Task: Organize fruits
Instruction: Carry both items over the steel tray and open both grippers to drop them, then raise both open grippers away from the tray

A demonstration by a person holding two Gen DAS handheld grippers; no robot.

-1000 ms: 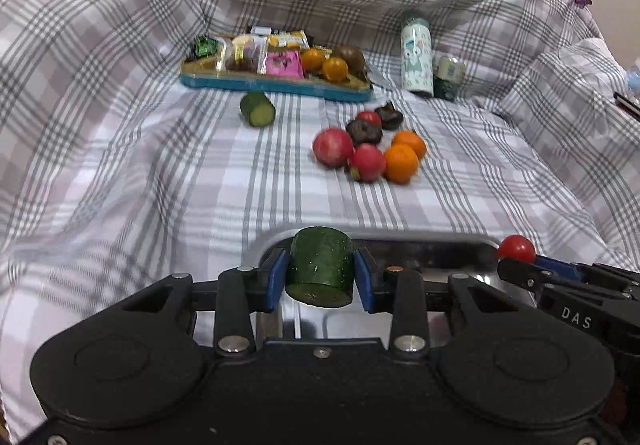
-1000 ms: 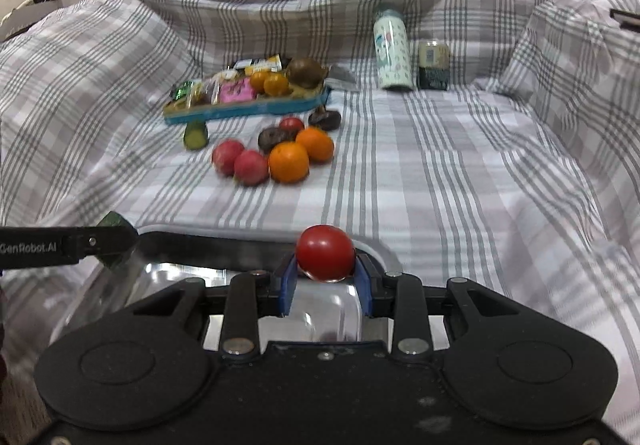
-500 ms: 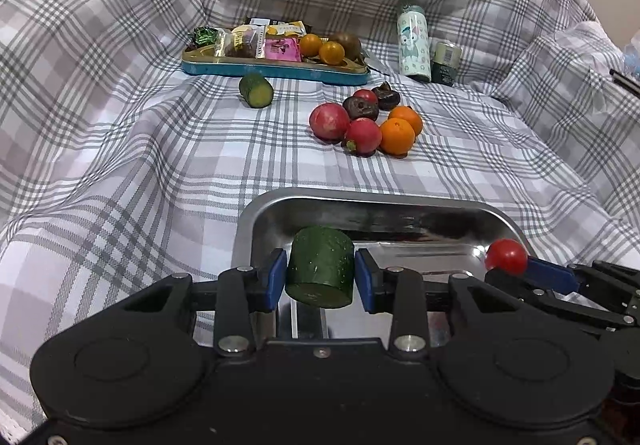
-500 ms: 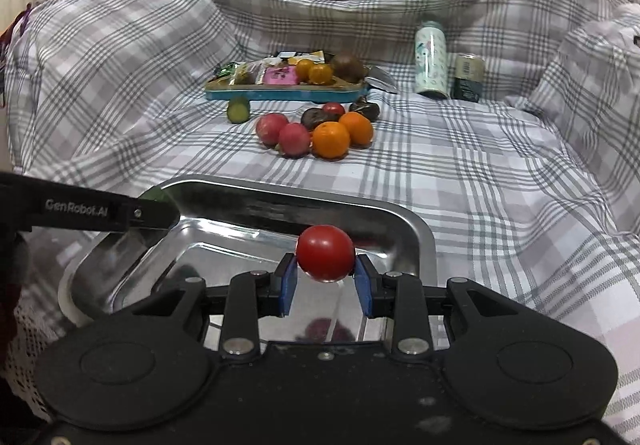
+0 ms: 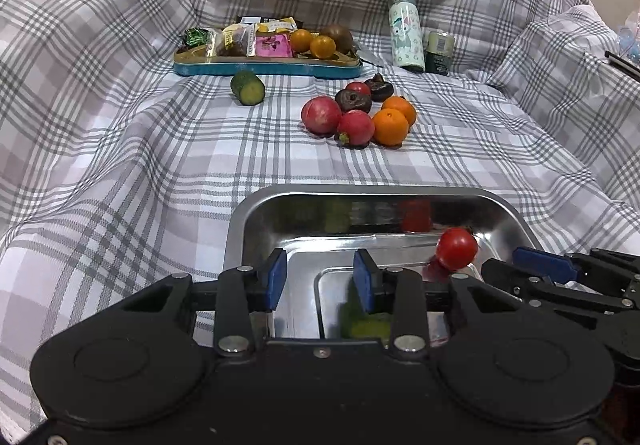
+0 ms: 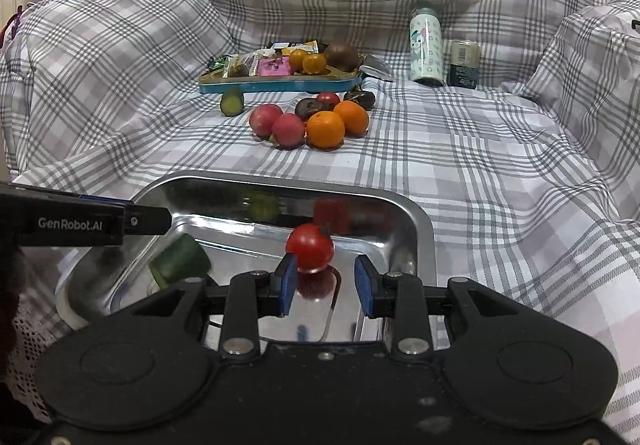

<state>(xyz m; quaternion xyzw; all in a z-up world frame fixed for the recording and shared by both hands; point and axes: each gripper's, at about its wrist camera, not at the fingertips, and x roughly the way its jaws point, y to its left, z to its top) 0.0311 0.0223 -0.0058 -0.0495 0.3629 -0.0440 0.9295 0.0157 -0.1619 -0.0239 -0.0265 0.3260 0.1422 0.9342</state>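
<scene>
The left gripper (image 5: 320, 277) stands spread with nothing between its blue pads (image 5: 276, 277). It hangs over the left part of the steel tray (image 5: 400, 195). The cucumber piece (image 6: 180, 260) is below and clear of it, blurred in both views, over the tray's left floor; whether it rests on the metal cannot be told. In the right wrist view that gripper shows as a black finger reaching in from the left edge, just above the cucumber piece.

To the right, the right gripper (image 6: 326, 285) is also spread. The cherry tomato (image 6: 310, 247) sits just ahead of its fingertips, nearer the left pad (image 6: 289, 283), above its own red reflection on the tray floor; whether it touches that pad or the metal cannot be told. The other pad stands clear of it.

Beyond the tray, on the checked cloth (image 5: 120, 165), a second cucumber piece (image 5: 248, 88) lies alone to the left. Right of it is a cluster of fruit: two red round fruits (image 5: 321, 116), two oranges (image 5: 391, 130), two dark fruits (image 5: 353, 100) and a small red one behind. Farther back, a teal tray (image 5: 264, 67) holds wrapped snacks, two small oranges and a brown fruit. Right of that stand a pale printed bottle (image 5: 407, 33) and a small dark can (image 5: 439, 51), side by side.
</scene>
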